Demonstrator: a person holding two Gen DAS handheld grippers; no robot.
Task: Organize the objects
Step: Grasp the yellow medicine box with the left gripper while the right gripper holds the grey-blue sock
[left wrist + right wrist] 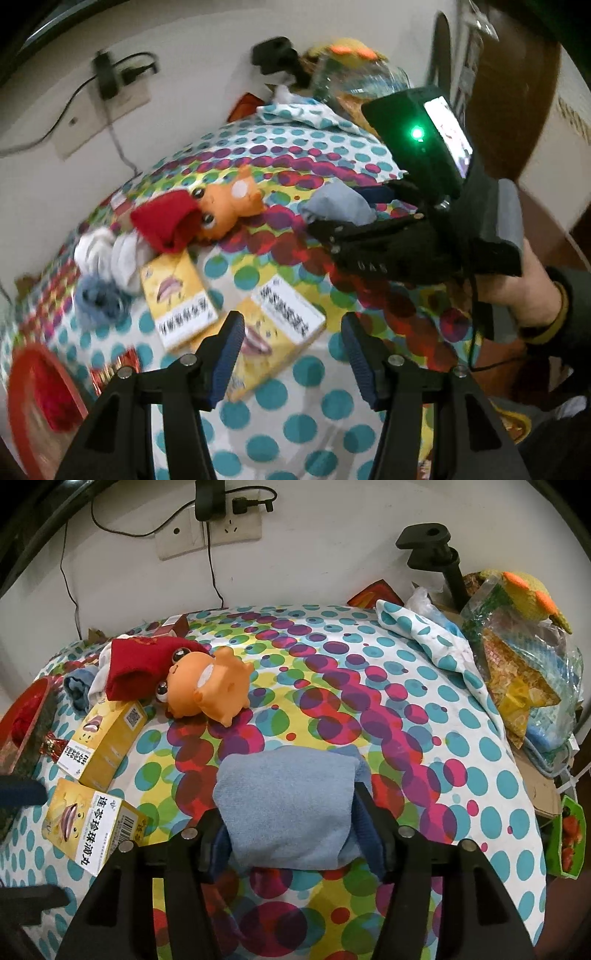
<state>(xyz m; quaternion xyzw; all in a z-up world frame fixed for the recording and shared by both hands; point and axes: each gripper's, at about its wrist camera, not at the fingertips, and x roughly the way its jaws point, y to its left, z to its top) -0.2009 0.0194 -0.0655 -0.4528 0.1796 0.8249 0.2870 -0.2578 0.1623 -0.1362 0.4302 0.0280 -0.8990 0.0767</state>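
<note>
We saw a table spread with a polka-dot cloth [388, 672], white with teal, magenta and green circles, pushed against a pale wall. In the right wrist view, our right gripper [291, 830] stood low over the cloth with a folded pale blue cloth [288, 808] lying between its blue-padded fingers [369, 830]; the jaws were partly apart, and we could not tell whether the pads still pressed on the fabric. In the left wrist view, our left gripper [291, 354] hovered with its jaws wide and nothing between them, above two yellow cartons [177, 299] printed with Chinese characters, lying side by side near the left edge of the table. Beyond the cartons, an orange cartoon toy [207, 686] lay on its side, touching a red sock [140, 668] that rested on a small heap of white and blue socks [107, 273]. A red bowl [40, 398] sat at the far left edge, blurred. From the left wrist view, the right gripper's black body with a green light [417, 133] showed to the right, held by a hand [524, 288]. At the far right of the table lay crinkled plastic bags [517, 657] with a yellow knitted item [532, 598] on top. A wall socket [221, 528] with black plugs sat above the table.
</note>
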